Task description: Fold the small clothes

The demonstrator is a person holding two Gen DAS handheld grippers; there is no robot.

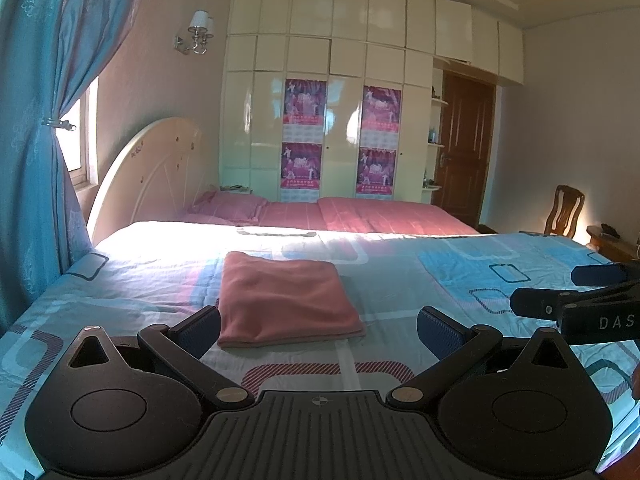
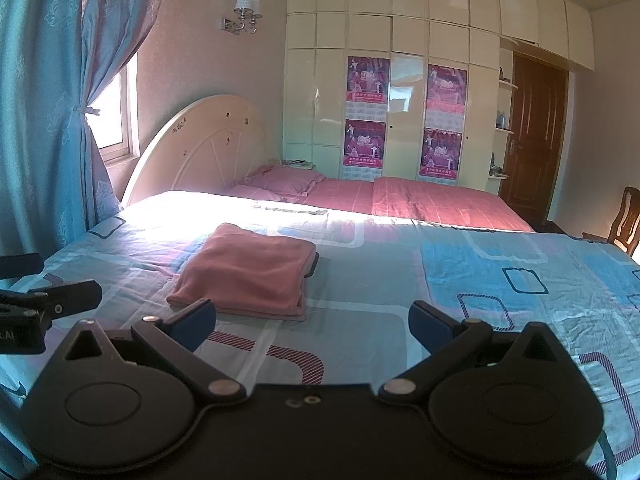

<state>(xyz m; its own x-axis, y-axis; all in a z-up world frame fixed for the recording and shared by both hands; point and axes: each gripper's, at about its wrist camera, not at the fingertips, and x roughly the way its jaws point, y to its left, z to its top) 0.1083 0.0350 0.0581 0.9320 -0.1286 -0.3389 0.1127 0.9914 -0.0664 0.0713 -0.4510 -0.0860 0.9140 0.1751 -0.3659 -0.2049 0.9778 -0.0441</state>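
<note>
Left wrist view: pink cloth (image 1: 286, 300) lies on the bed (image 1: 400, 280), already folded into a neat layered rectangle, fleecy-looking, soft edges. Folding looks done, maybe a final tidy left. Left gripper (image 1: 318, 330) fingers spread, empty, just short of the cloth. Right gripper (image 2: 312, 322) fingers spread too, empty, near it. Bedsheet thin, printed, lightly wrinkled.

Through my two fisheye views, daylight from the window (image 2: 114, 120) at left burns out the far bedsheet (image 1: 172, 240) to white glare. The near grippers sit dark in shadow. Straight lines bow, corners vignette black, colours cast pink-blue.
</note>
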